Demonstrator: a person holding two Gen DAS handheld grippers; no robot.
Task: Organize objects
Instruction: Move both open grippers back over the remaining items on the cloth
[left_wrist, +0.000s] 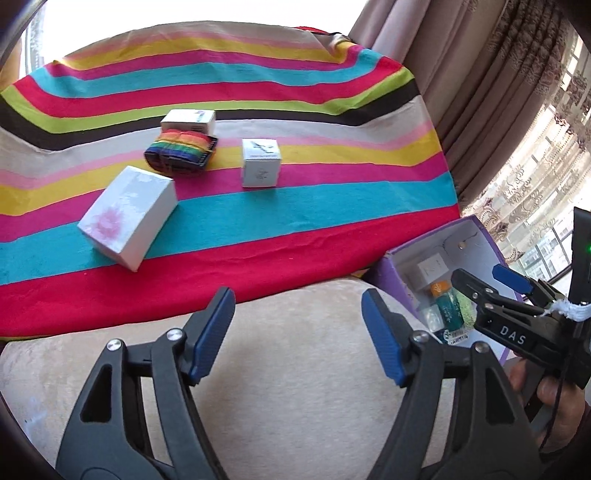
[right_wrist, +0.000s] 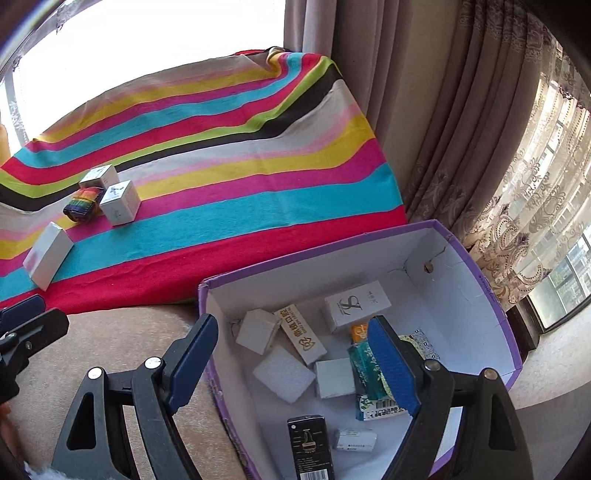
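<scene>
On the striped cloth (left_wrist: 295, 206) lie a white box with a pink print (left_wrist: 127, 216), a rainbow-coloured bundle (left_wrist: 181, 153), a white cube box (left_wrist: 260, 162) and a small white box (left_wrist: 188, 120) behind the bundle. My left gripper (left_wrist: 297, 299) hangs open over the beige cushion (left_wrist: 288, 369), with nothing between its fingers. At the right stands a purple box (right_wrist: 332, 273) with a white inside, holding several small packets. My right gripper (right_wrist: 291, 325) is open and empty above that box's near left wall. One finger is outside it; the other is over a teal packet (right_wrist: 364, 365).
Beige patterned curtains (right_wrist: 424, 129) hang behind the purple box, with a bright window (right_wrist: 565, 266) at the right. The cloth ends at the cushion's edge close to both grippers. A hand (left_wrist: 554, 398) holds the right gripper's handle.
</scene>
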